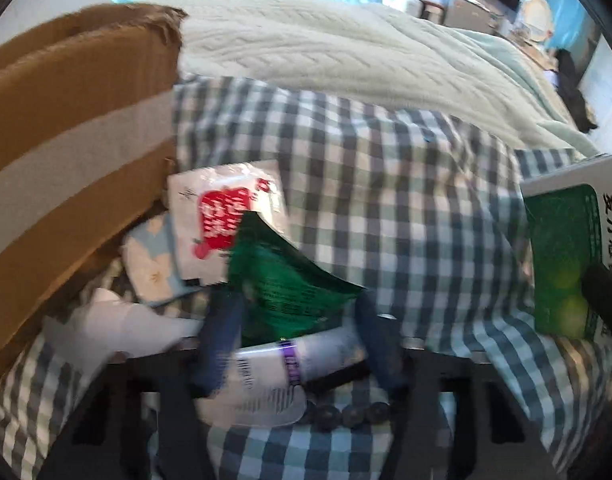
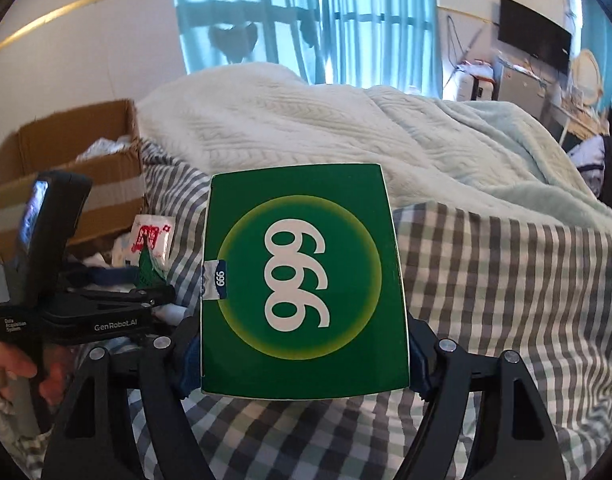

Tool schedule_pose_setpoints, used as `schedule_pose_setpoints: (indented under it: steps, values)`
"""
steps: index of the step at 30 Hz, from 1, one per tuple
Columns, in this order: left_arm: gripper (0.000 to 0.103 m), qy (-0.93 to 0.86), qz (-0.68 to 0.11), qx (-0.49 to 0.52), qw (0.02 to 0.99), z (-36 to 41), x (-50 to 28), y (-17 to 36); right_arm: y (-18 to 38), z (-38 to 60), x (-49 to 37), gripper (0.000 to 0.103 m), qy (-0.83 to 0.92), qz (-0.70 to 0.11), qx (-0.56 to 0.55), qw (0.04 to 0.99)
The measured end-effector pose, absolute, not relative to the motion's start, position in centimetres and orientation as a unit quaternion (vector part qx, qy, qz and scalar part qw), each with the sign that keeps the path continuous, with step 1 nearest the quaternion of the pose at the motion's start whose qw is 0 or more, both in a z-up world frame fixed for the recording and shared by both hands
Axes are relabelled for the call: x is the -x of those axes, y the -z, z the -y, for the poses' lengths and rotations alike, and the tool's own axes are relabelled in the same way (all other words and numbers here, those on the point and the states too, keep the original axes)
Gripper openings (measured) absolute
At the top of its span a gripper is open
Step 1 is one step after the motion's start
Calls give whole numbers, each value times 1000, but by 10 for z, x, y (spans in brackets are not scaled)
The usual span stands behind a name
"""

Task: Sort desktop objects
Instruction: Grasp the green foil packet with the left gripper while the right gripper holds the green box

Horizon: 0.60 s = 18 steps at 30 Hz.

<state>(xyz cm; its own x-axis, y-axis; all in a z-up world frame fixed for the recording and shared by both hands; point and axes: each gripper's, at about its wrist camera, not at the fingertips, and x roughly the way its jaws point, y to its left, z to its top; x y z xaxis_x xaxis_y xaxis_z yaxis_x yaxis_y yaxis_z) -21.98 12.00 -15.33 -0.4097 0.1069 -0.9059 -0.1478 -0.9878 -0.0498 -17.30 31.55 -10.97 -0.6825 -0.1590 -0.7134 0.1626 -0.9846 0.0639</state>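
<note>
Tongs on the right (image 2: 306,364) clamp a green box (image 2: 304,280); left tongs (image 1: 302,344) pinch a green sachet (image 1: 286,280) beside the cardboard box (image 1: 74,128), over the checked bed sheet (image 1: 385,200).

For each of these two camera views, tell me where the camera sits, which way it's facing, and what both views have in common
Left wrist: sits on the left gripper, angled down at the checked bedsheet; its blue fingers straddle a white bottle beside a green sachet.
Right wrist: sits on the right gripper, facing across the bed toward the blue curtains; its jaws hold a green 999 box. A hand grips the other gripper at left.
Shared: cardboard box, red-and-white packet, white blanket, green 999 box.
</note>
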Motion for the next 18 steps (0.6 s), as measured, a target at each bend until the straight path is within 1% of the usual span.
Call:
schedule_pose_setpoints:
  steps: [1, 3, 7, 12, 16, 18]
  values:
    - [42, -839, -14, 539, 75, -117, 218, 152, 110, -317, 173, 77, 917, 0, -388, 86]
    - [39, -837, -1, 541, 80, -110, 216, 150, 111, -316, 174, 77, 917, 0, -391, 86]
    - [36, -833, 34, 545, 86, -94, 210, 144, 114, -314, 172, 77, 917, -4, -389, 85]
    - [32, -833, 58, 541, 101, -82, 201, 129, 112, -319, 168, 77, 916, 23, -392, 78]
    - [29, -840, 50, 528, 117, -77, 190, 110, 99, -321, 165, 77, 912, 49, -396, 92]
    - [28, -847, 38, 516, 120, -77, 185, 99, 88, -317, 161, 77, 915, 42, -392, 86]
